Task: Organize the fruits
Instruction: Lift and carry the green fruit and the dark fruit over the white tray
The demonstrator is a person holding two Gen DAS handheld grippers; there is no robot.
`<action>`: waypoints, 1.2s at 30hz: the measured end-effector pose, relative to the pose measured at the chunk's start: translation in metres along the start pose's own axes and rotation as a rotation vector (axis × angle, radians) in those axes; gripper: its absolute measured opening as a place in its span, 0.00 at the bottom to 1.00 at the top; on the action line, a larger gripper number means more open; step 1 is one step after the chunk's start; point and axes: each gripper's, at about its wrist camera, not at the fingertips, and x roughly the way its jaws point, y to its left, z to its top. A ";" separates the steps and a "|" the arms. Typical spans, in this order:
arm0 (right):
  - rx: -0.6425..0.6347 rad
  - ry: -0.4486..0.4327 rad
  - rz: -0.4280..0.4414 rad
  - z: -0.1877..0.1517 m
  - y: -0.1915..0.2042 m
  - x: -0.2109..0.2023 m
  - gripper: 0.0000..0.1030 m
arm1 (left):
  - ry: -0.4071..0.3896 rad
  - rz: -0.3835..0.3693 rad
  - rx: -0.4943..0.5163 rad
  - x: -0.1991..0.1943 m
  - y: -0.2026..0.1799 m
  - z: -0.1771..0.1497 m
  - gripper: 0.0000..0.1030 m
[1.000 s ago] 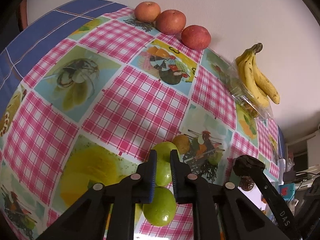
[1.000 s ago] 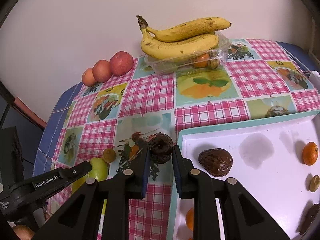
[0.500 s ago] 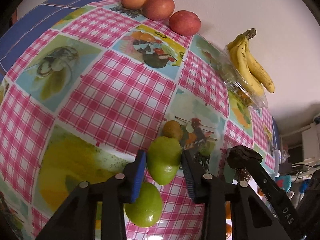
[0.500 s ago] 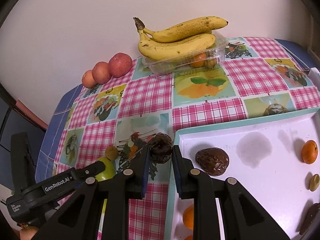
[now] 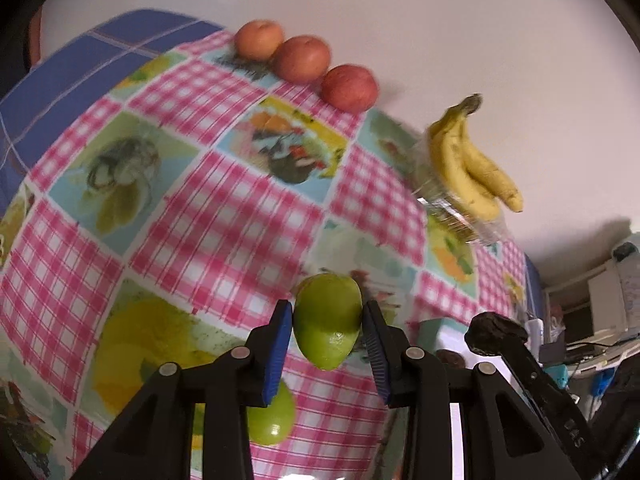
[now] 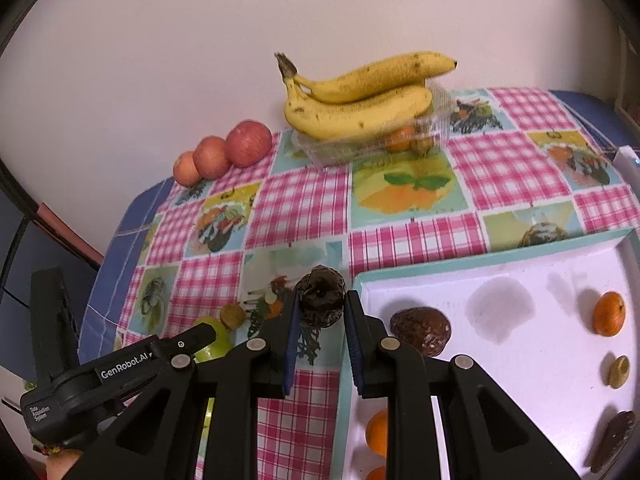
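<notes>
A green fruit [image 5: 327, 326] sits clamped between the left gripper [image 5: 326, 338] pads, with a second green one [image 5: 272, 420] below its left finger. The right gripper [image 6: 320, 320] is clamped on a dark wrinkled fruit [image 6: 322, 300] just left of the tray [image 6: 480, 258] rim. Beyond: three apples [image 5: 306, 60], one banana bunch [image 6: 360, 100] (tray contents show only from the right wrist). Bare tablecloth [image 5: 172, 184] lies ahead.

Even indoor light, fisheye bending, dark corners, motion-blurred tablecloth [image 5: 224, 208]
</notes>
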 end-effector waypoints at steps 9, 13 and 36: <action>0.073 -0.035 -0.074 0.011 -0.044 -0.028 0.22 | 0.015 -0.065 0.093 -0.004 -0.053 -0.015 0.37; 0.162 -0.038 -0.132 0.010 -0.087 -0.040 0.22 | 0.053 -0.078 0.156 0.004 -0.081 -0.033 0.37; 0.252 -0.009 -0.192 -0.003 -0.160 -0.058 0.22 | 0.177 -0.001 0.333 0.057 -0.137 -0.099 0.37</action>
